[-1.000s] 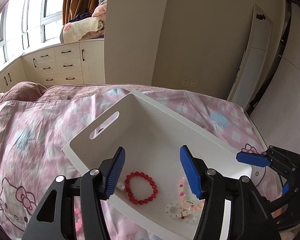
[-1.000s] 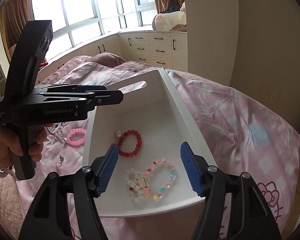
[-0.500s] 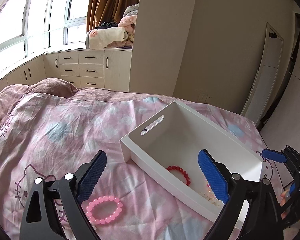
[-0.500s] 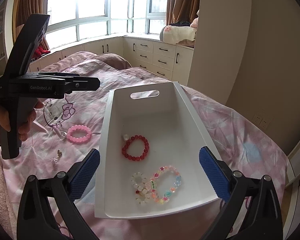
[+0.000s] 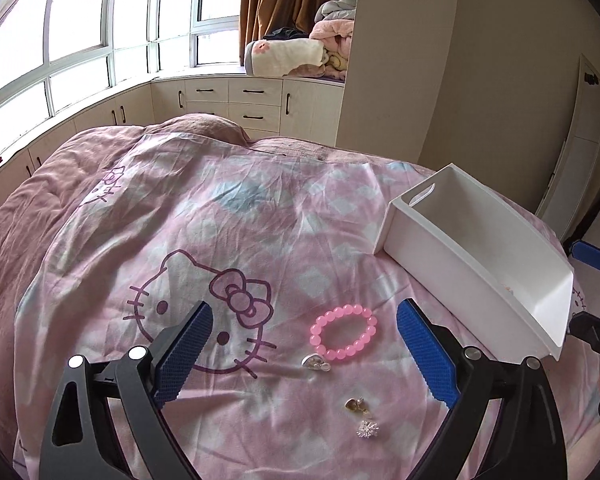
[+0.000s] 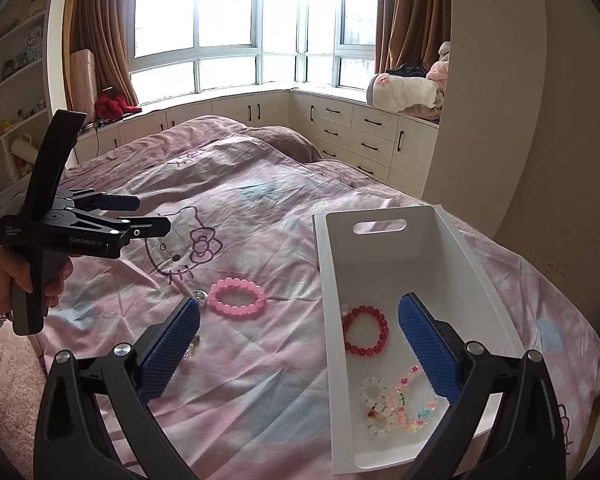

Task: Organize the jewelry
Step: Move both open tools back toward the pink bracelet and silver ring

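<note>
A pink bead bracelet [image 5: 343, 333] lies on the bedspread between the wide-open fingers of my left gripper [image 5: 304, 354]; it also shows in the right wrist view [image 6: 237, 297]. Near it lie a silver heart charm [image 5: 314, 362], a gold piece [image 5: 356, 405] and a silver burst piece [image 5: 367, 429]. The white bin [image 5: 472, 268] stands to the right; in the right wrist view the bin [image 6: 380, 264] holds a red bead bracelet [image 6: 365, 330] and colourful bead bracelets [image 6: 396, 404]. My right gripper [image 6: 300, 350] is open and empty, hovering over the bin's left wall. The left gripper [image 6: 140, 216] shows there at left.
The pink Hello Kitty bedspread [image 5: 204, 280] covers the bed. White drawers [image 5: 252, 108] and a window seat with folded blankets [image 5: 296, 56] run along the far wall. A beige wall and a door [image 5: 580, 152] are at the right.
My left gripper has swung left from over the bin to over the pink bracelet and opened wider. My right gripper has drawn back and left, opening wider.
</note>
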